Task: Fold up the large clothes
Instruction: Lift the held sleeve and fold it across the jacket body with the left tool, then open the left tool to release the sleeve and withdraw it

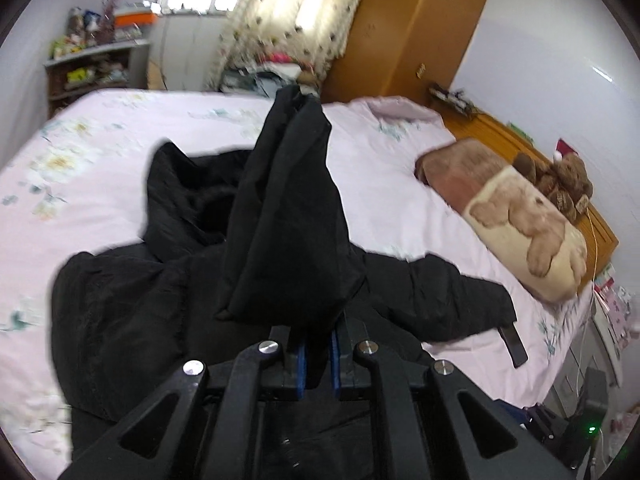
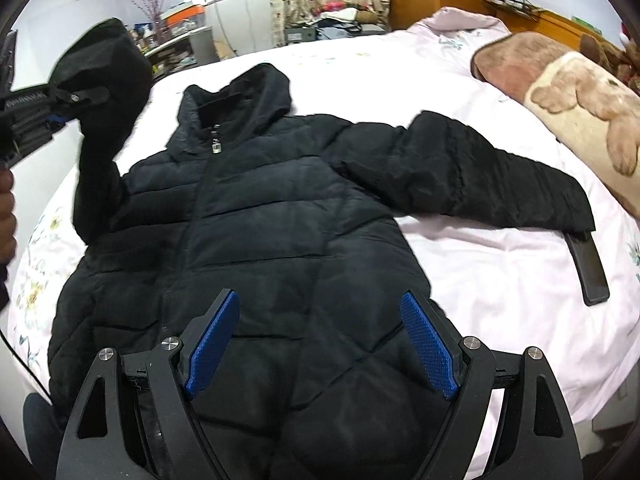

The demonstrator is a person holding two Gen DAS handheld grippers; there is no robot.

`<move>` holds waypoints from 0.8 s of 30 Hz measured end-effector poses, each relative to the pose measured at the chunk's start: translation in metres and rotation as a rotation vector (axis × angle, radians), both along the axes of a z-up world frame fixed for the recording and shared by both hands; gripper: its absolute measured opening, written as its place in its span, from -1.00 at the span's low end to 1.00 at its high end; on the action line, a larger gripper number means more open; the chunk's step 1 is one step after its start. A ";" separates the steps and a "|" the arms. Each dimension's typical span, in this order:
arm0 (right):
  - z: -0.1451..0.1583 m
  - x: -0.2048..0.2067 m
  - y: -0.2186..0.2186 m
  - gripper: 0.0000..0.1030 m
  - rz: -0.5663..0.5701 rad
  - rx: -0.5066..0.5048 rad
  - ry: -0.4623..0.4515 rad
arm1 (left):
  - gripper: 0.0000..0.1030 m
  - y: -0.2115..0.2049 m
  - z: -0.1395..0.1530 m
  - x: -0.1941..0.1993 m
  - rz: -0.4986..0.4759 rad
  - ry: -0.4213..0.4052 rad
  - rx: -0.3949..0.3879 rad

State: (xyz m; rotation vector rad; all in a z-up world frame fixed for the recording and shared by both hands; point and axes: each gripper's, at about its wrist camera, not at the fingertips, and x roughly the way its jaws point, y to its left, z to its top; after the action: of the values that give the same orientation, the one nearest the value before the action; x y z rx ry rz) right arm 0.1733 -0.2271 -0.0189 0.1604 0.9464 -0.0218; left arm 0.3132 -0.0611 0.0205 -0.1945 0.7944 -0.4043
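A black hooded puffer jacket (image 2: 256, 216) lies front up on the bed, zipped, hood toward the far side. My left gripper (image 1: 318, 354) is shut on the jacket's left sleeve (image 1: 288, 208) and holds it lifted above the jacket body; the right wrist view shows that gripper (image 2: 60, 108) at the far left with the raised sleeve (image 2: 104, 80). My right gripper (image 2: 320, 320) is open and empty, hovering over the jacket's lower front. The other sleeve (image 2: 480, 176) lies stretched out flat to the right.
The bed has a pale pink floral sheet (image 2: 500, 264). A dark phone (image 2: 588, 268) lies by the right cuff. A bear-print pillow (image 2: 568, 92) and a teddy bear (image 1: 560, 184) sit at the headboard. A wooden wardrobe (image 1: 412, 28) and shelves (image 1: 92, 68) stand beyond the bed.
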 end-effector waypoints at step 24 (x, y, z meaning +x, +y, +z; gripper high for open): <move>-0.016 0.122 0.027 0.18 0.063 -0.004 -0.030 | -0.22 0.127 -0.062 0.051 0.186 0.081 0.226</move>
State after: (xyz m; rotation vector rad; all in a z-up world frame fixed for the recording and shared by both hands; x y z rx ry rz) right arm 0.2950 -0.2004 -0.0352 0.1266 0.9208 0.0368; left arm 0.3641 0.0664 -0.0411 -0.0729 0.8870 -0.1298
